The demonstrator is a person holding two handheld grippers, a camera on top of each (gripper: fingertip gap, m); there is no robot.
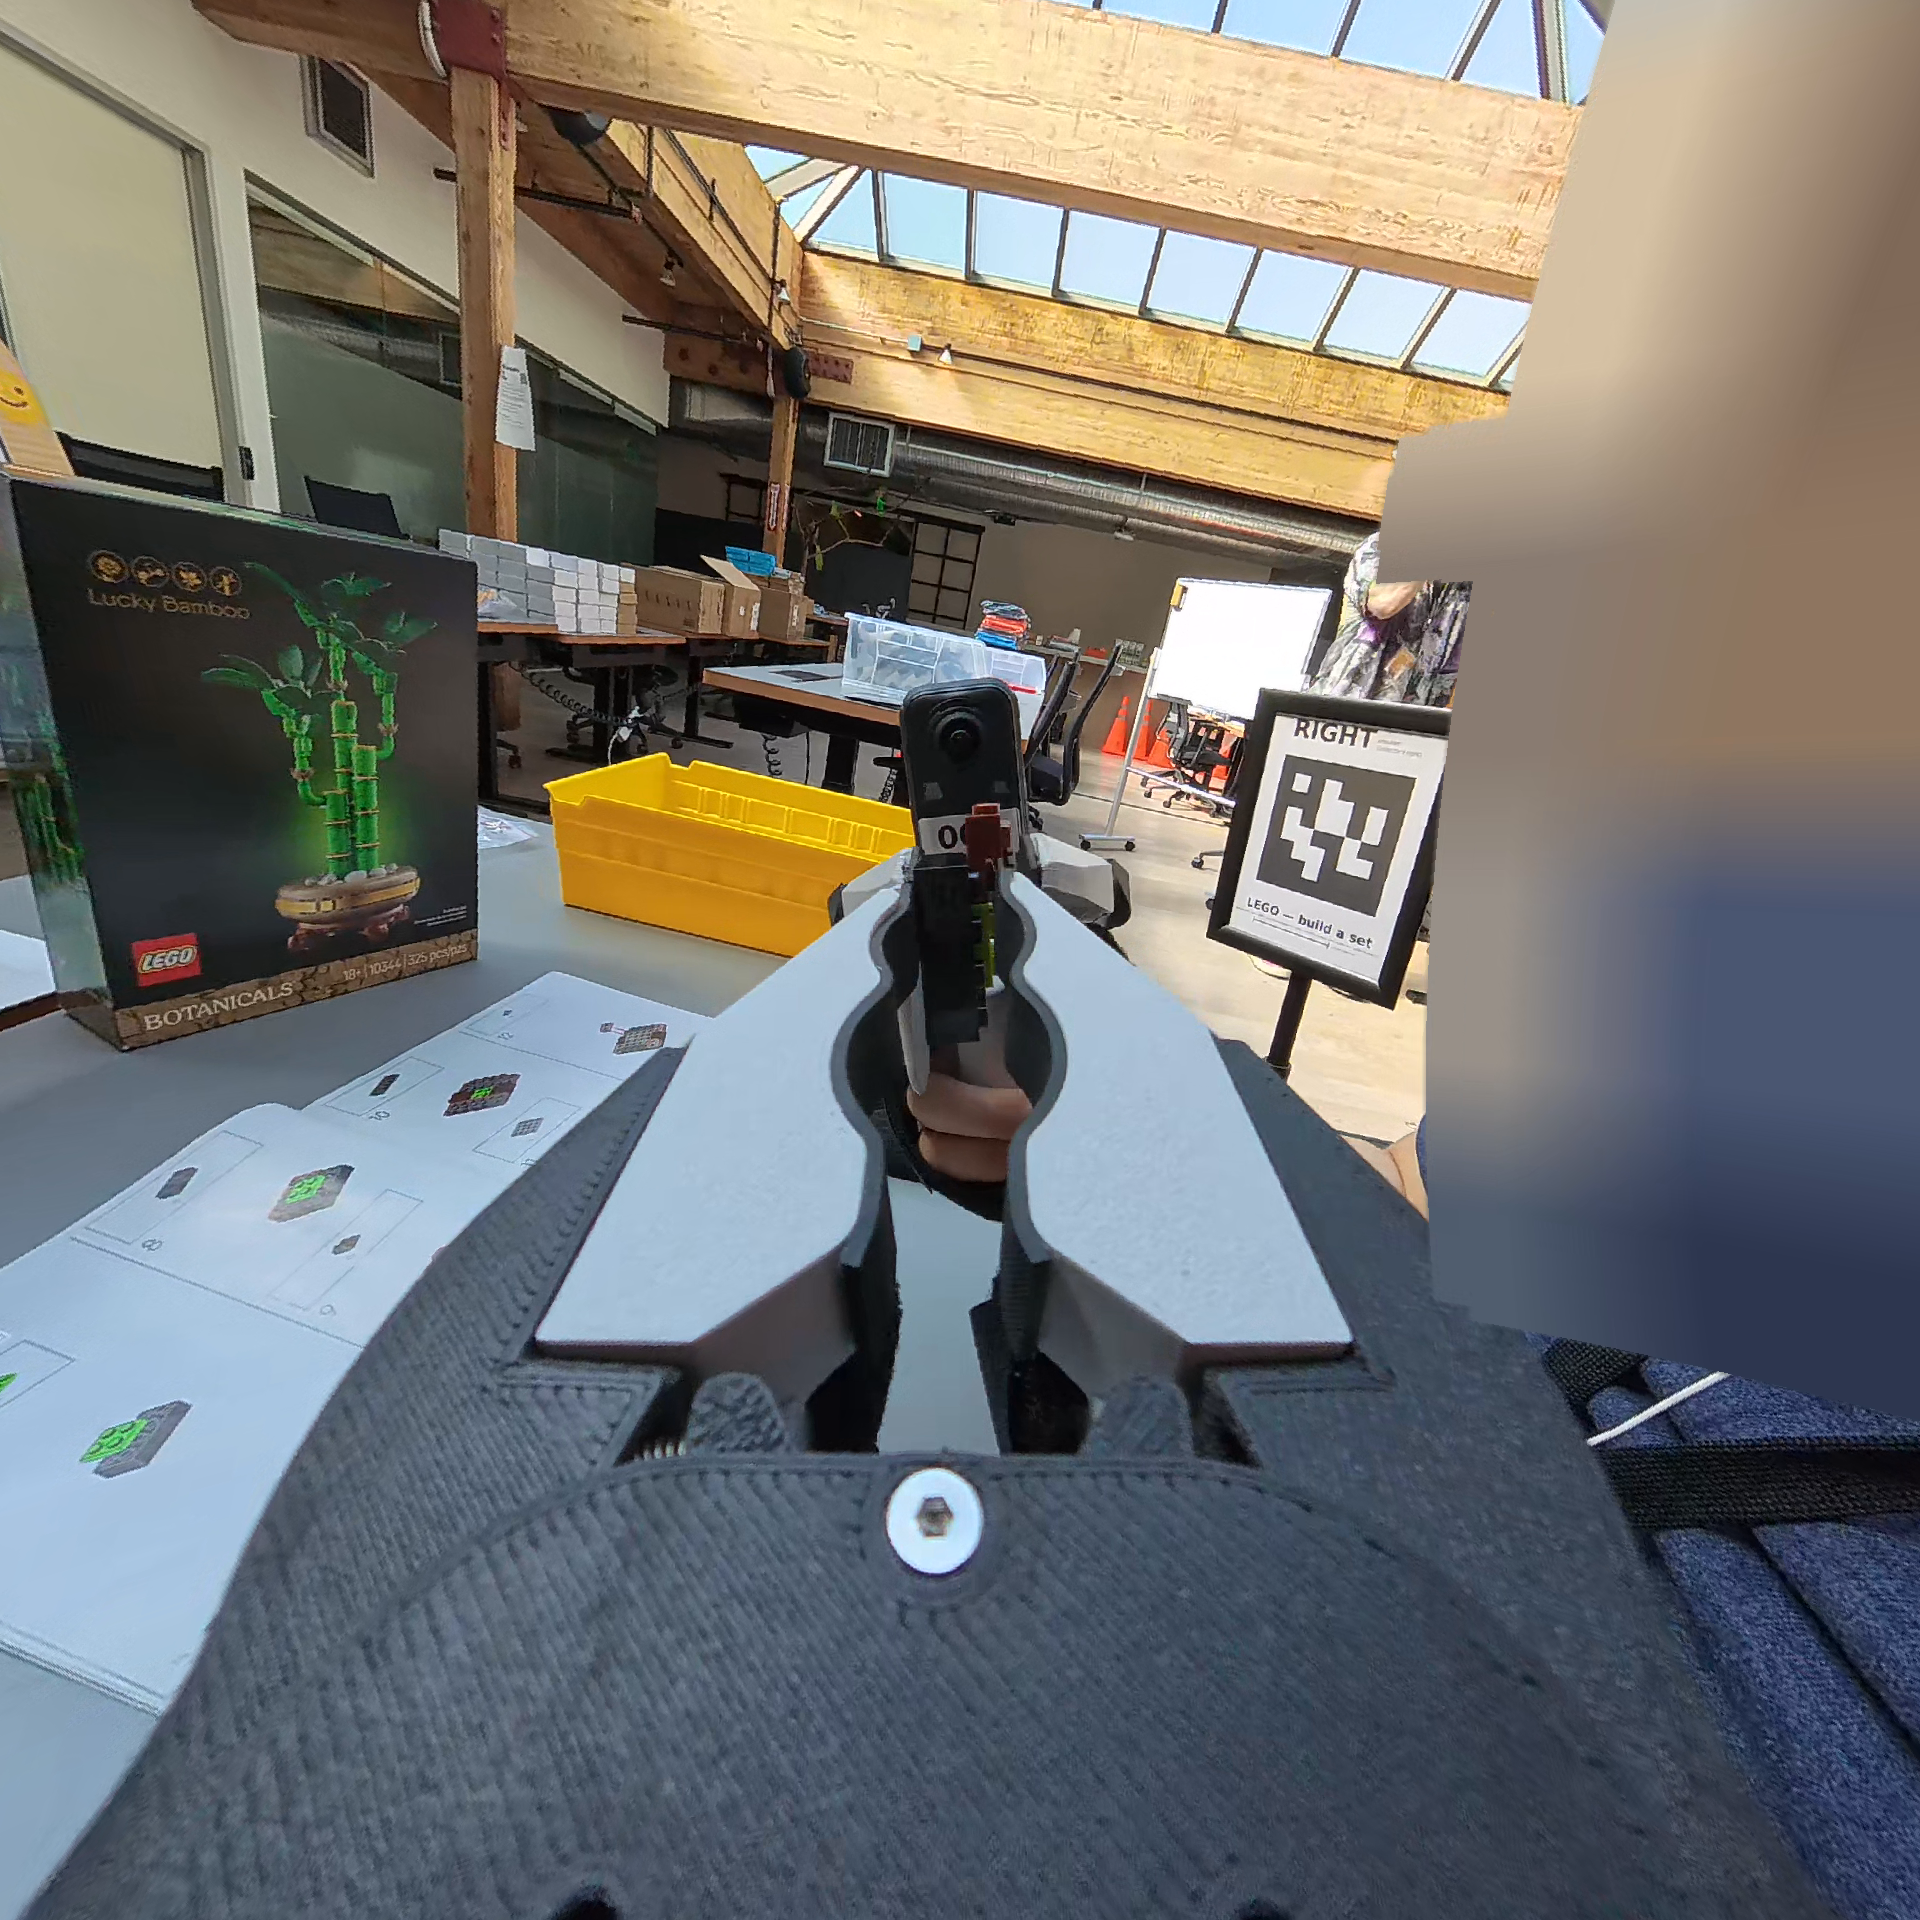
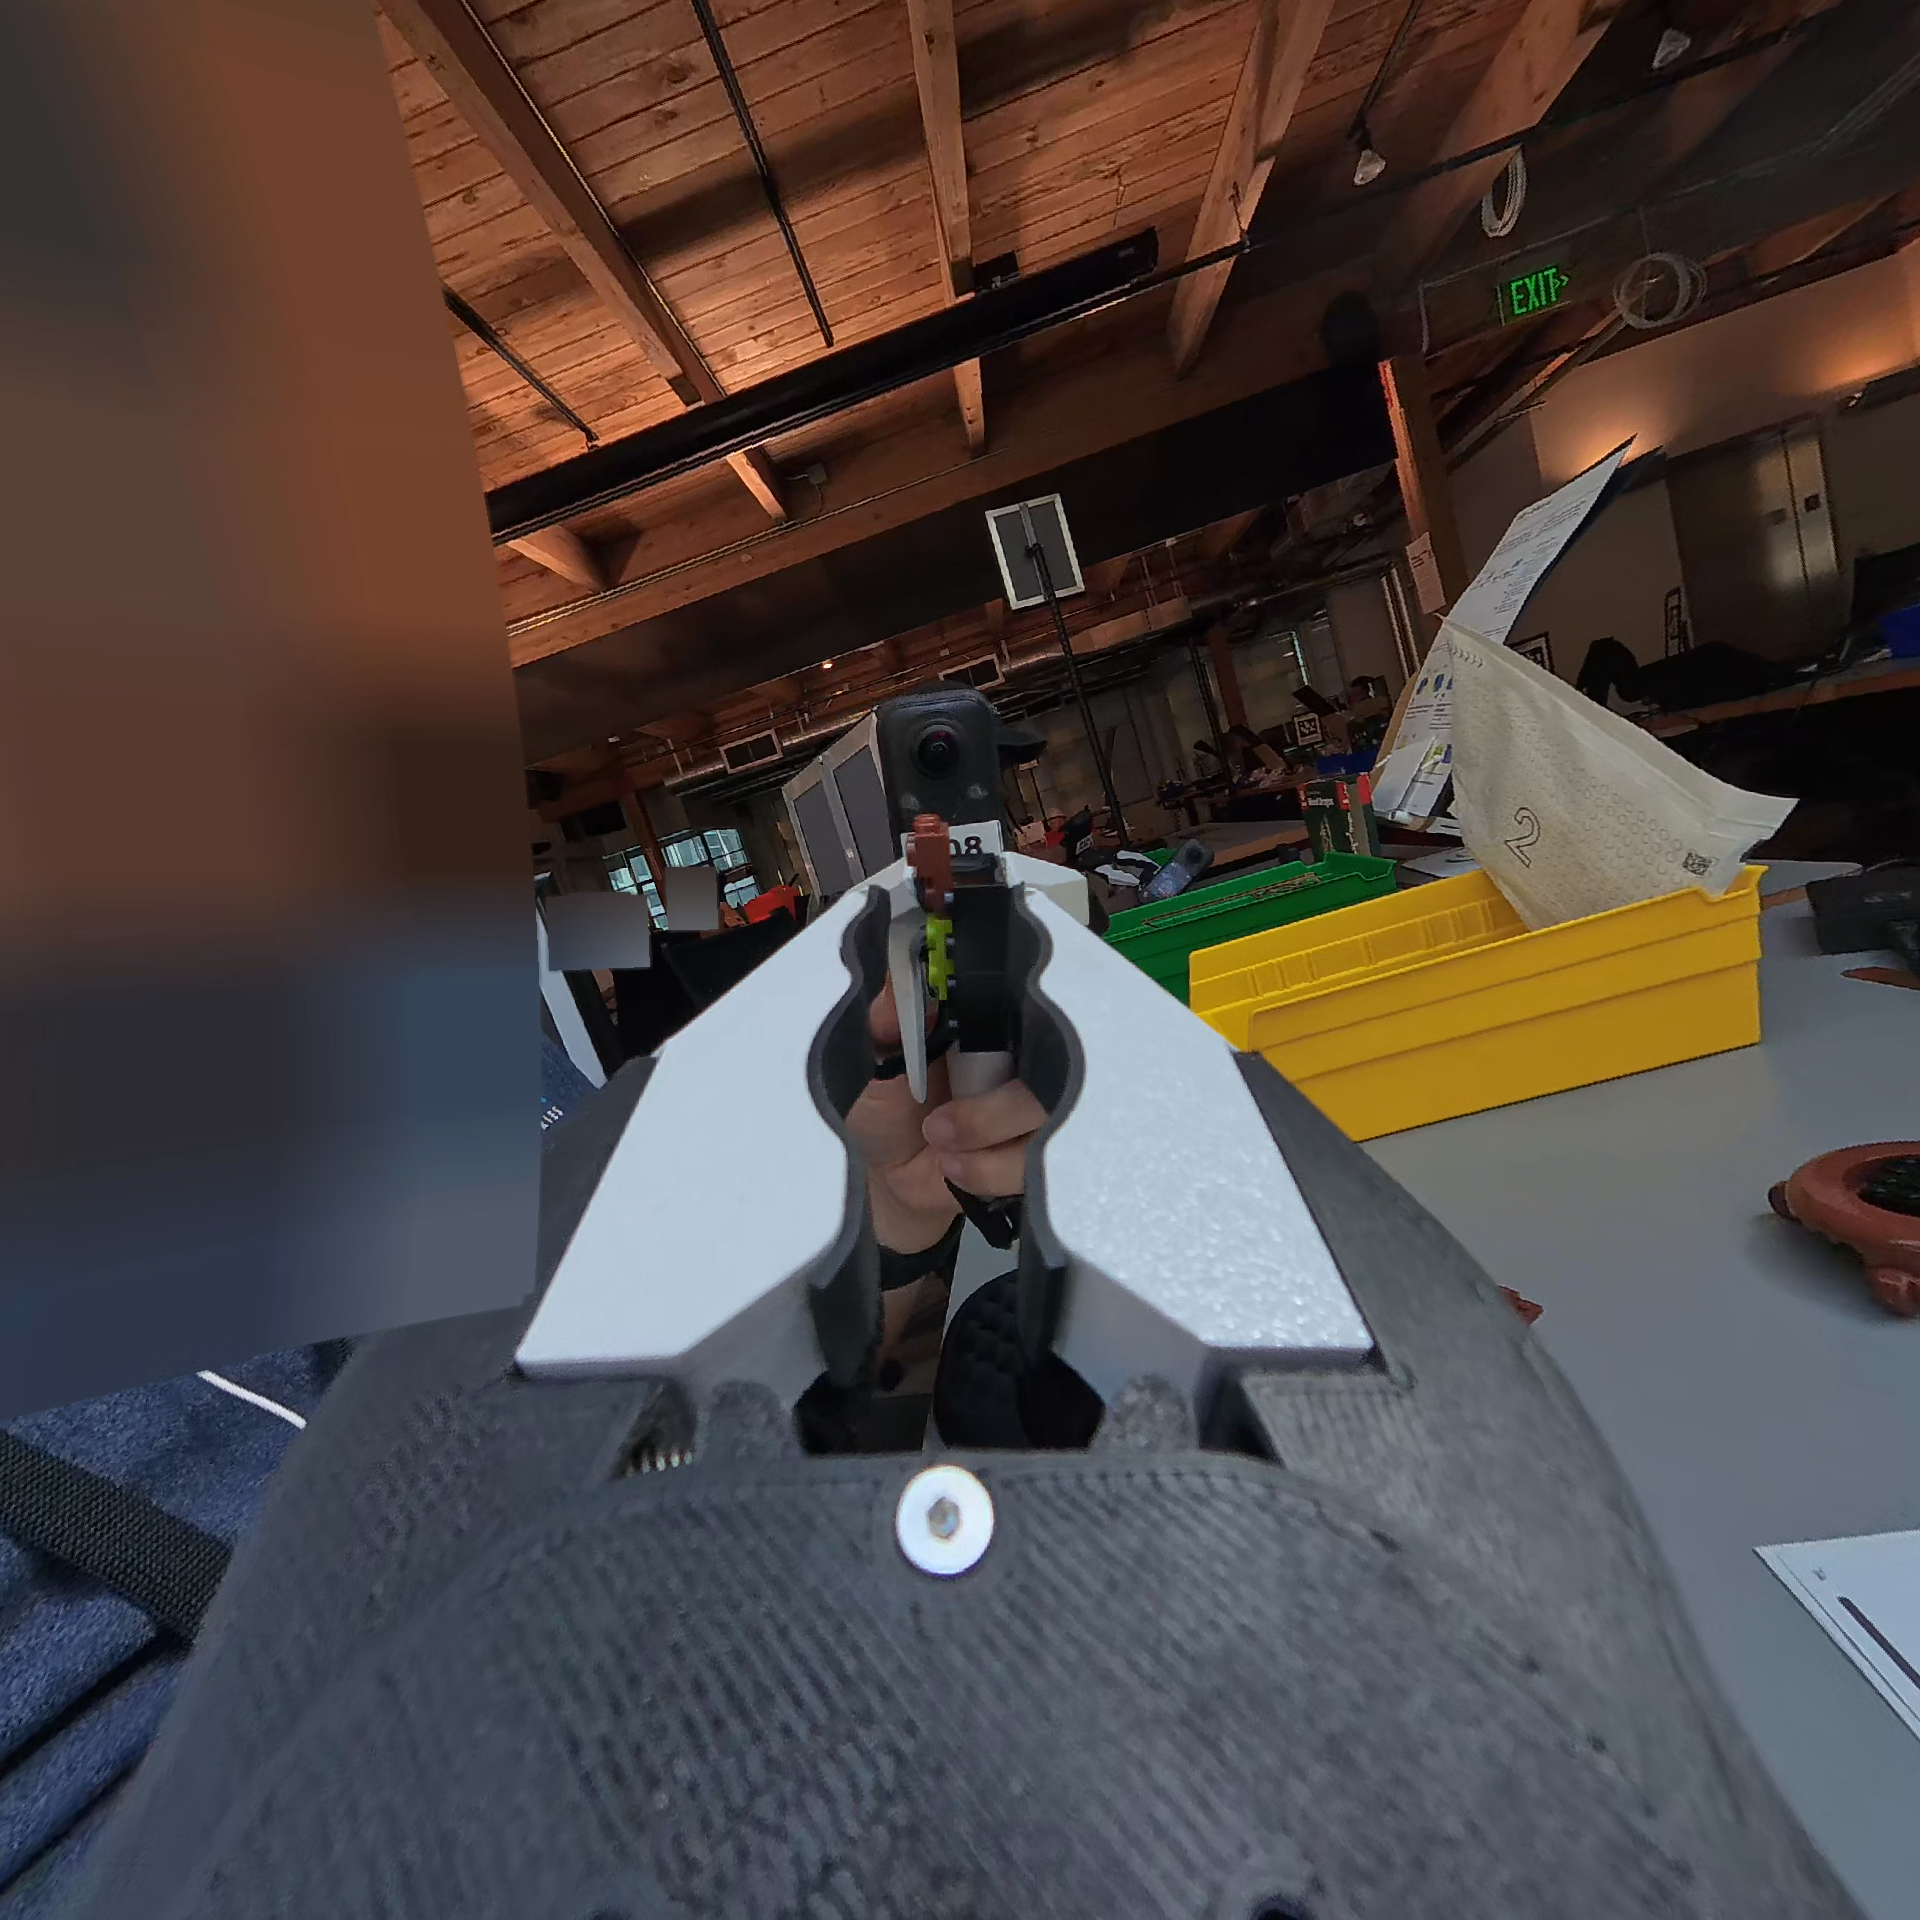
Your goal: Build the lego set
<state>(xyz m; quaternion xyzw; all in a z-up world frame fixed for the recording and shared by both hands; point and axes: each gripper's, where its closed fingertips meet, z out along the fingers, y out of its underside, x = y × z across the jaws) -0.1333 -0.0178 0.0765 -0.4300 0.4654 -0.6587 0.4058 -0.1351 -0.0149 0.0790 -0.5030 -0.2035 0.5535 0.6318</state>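
Left claw [image 1: 992, 883] and right claw [image 2: 951, 883] fill most of each view. They are held up in the air, tip to tip, pointing at each other. Both claws are squeezed almost shut, with only a thin gap, and both seem to pinch the same little lego stack [image 1: 985, 935]. Under them is the grey desk [image 1: 312, 1070]. In the left wrist view the big dark lego box [image 1: 260, 748] stands on the desk at 9 o'clock. A yellow bin [image 1: 707, 852] sits at 10 o'clock, well behind the claws. The white building pages [image 1: 208, 1299] lie flat at 8 o'clock. A black framed sign [image 1: 1335, 831] stands on a pole at 2 o'clock. In the right wrist view a round brown base [image 2: 1860, 1205] rests on the desk near 3 o'clock, far from the claws. The little lego stack is up in the air at the middle of both views, right between the claw tips. It has a brown bit on top, a lime green bit under that, and black bits lower down. I think the step in hand is pushing two small parts together. Next, the claws need a straight, gentle push so the bumps click in. If one claw twists, the stack could pop apart or drop.
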